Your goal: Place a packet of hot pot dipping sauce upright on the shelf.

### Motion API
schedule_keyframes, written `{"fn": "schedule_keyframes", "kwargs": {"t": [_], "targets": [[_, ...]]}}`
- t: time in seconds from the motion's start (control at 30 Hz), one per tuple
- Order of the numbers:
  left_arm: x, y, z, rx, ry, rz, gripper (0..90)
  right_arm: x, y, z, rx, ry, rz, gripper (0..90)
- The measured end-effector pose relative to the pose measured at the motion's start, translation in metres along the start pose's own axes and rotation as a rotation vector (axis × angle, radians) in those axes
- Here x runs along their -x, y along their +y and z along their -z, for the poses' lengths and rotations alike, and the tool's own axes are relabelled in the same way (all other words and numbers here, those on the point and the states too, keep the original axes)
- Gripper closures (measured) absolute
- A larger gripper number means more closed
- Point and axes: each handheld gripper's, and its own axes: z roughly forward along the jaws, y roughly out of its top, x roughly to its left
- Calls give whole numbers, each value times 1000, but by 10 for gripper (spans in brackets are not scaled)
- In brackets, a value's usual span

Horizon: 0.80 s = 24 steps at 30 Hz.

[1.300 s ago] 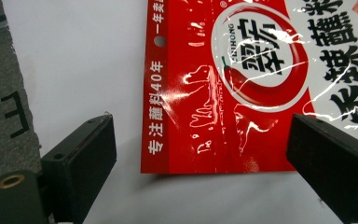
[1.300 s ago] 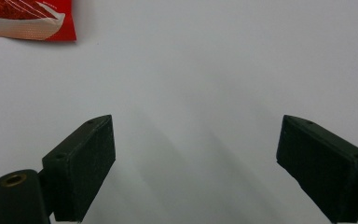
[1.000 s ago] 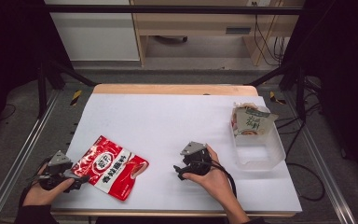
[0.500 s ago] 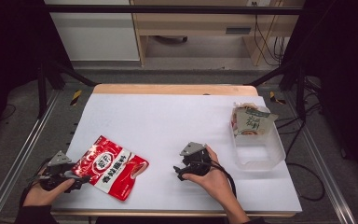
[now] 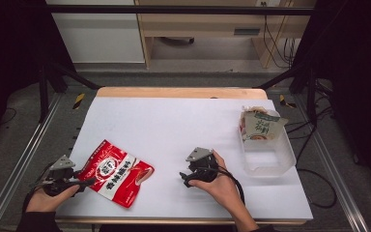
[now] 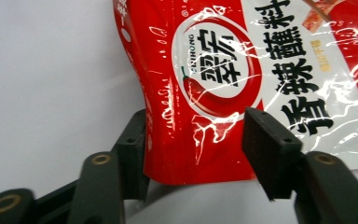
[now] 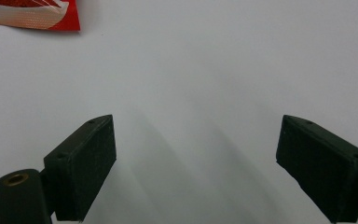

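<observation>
The left hand [image 5: 46, 197] lies low at the table's near left corner, its left gripper [image 6: 196, 140] levelled at the red pouch [image 5: 116, 171]. The jaws have just been closing, with the pouch's bottom edge between them; one pad sits against its side, the other just short of pinching. The right gripper [image 5: 186, 178] rests mid-table, jaws spread over nothing. The pouch is glossy red with a white panel and Chinese lettering. The white table [image 5: 174, 125] also carries a clear bin [image 5: 270, 154] at right.
</observation>
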Motion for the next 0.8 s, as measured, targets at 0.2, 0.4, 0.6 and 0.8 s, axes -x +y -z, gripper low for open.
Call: {"fn": "schedule_keyframes", "kwargs": {"t": [0.2, 0.4, 0.6, 0.8], "targets": [[-7, 4, 0, -18, 39, -2, 725, 0, 0, -1, -4, 1, 7, 125], [-9, 11, -3, -6, 36, -6, 863, 0, 0, -2, -10, -3, 9, 126], [-6, 24, -7, 1, 25, -39, 900, 1, -1, -2, -14, -8, 8, 126], [2, 45, -18, -3, 2, -100, 900, 1, 1, 0, -3, -7, 7, 130]]}}
